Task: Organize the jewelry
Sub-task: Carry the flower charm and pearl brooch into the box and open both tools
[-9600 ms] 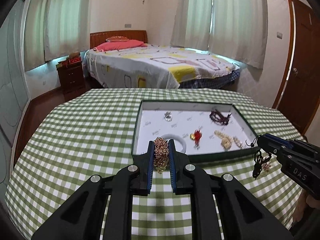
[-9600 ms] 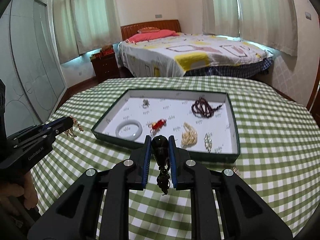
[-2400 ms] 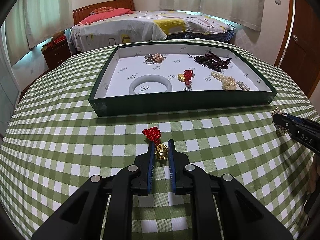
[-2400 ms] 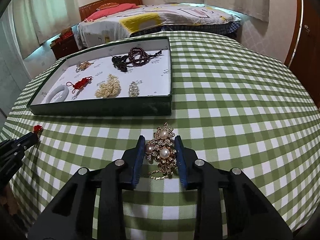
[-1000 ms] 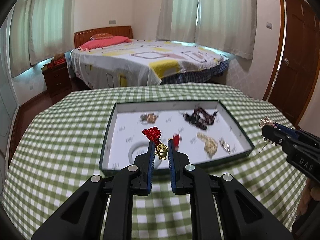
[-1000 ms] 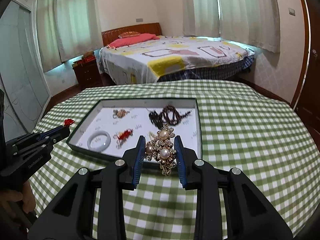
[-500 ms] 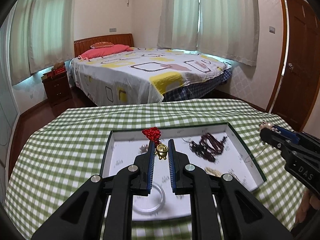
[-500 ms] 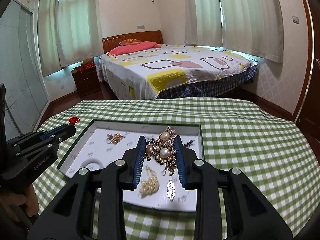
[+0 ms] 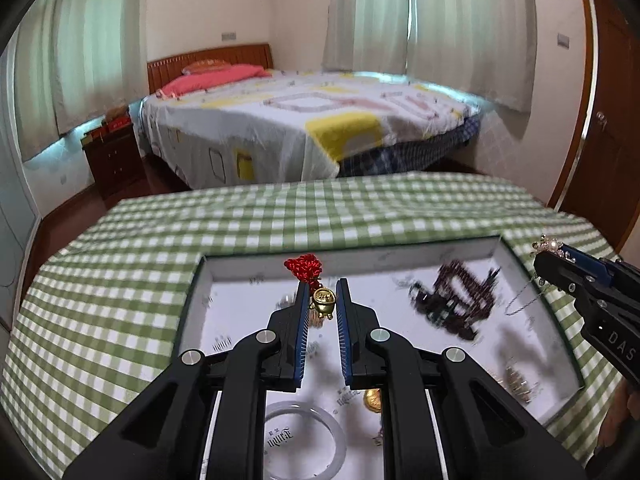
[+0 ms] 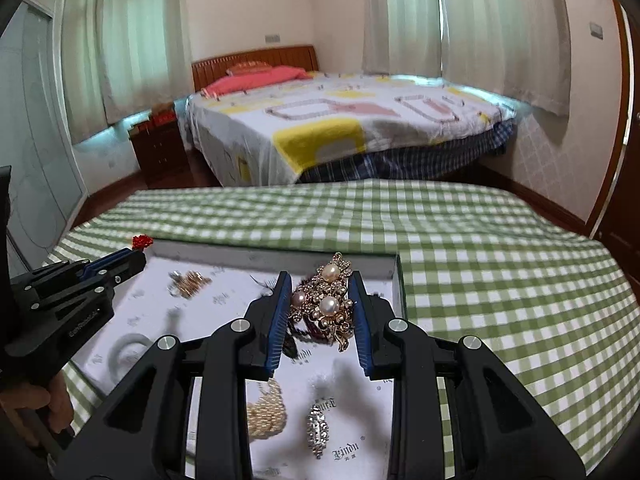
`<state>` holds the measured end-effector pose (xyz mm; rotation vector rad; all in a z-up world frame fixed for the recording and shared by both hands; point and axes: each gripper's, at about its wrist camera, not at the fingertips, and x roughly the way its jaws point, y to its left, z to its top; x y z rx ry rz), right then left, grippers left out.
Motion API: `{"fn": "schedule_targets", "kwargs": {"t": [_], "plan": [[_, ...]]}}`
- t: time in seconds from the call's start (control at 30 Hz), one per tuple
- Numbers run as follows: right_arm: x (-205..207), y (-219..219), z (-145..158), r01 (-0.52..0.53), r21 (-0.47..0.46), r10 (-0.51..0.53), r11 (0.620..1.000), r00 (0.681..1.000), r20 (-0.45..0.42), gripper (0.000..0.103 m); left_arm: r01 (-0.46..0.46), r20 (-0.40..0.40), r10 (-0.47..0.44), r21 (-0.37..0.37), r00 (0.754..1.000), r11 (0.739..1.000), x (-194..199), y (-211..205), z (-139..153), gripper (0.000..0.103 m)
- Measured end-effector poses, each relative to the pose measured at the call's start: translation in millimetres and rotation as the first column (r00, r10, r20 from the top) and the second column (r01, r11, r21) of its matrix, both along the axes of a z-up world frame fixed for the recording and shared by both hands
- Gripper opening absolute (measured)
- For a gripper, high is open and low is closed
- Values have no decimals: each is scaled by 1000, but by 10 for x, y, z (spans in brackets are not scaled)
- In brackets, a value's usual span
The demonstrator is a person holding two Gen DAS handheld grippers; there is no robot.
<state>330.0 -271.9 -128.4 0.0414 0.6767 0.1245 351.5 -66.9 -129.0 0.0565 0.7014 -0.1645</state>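
Observation:
My left gripper is shut on a small gold charm with a red knot on top. It hangs over the far left part of the green-rimmed, white-lined tray. My right gripper is shut on a gold brooch with pearls above the tray's far right part. In the left wrist view, a thin chain dangles from the brooch. In the right wrist view the left gripper shows at the left with the red knot.
In the tray lie a white bangle, dark beads, a pearl strand, a silver piece, a gold chain cluster and another gold charm. The green checked tablecloth surrounds it. A bed stands beyond.
Both grippers have moved forward from the near edge of the tray to hang over its inside, a little lower. Each still holds its piece.

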Motion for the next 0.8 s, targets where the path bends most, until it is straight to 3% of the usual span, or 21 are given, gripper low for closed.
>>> {"fn": "schedule_targets", "kwargs": {"t": [0.33, 0.8], "plan": [[191, -31, -405, 14, -18, -16, 1000, 992, -124, 29, -21, -131, 22, 15, 991, 1000, 200, 22, -347, 14], [226, -44, -570, 22, -16, -24, 1000, 983, -180, 30, -18, -184, 25, 39, 983, 999, 227, -1, -442, 15]]}}
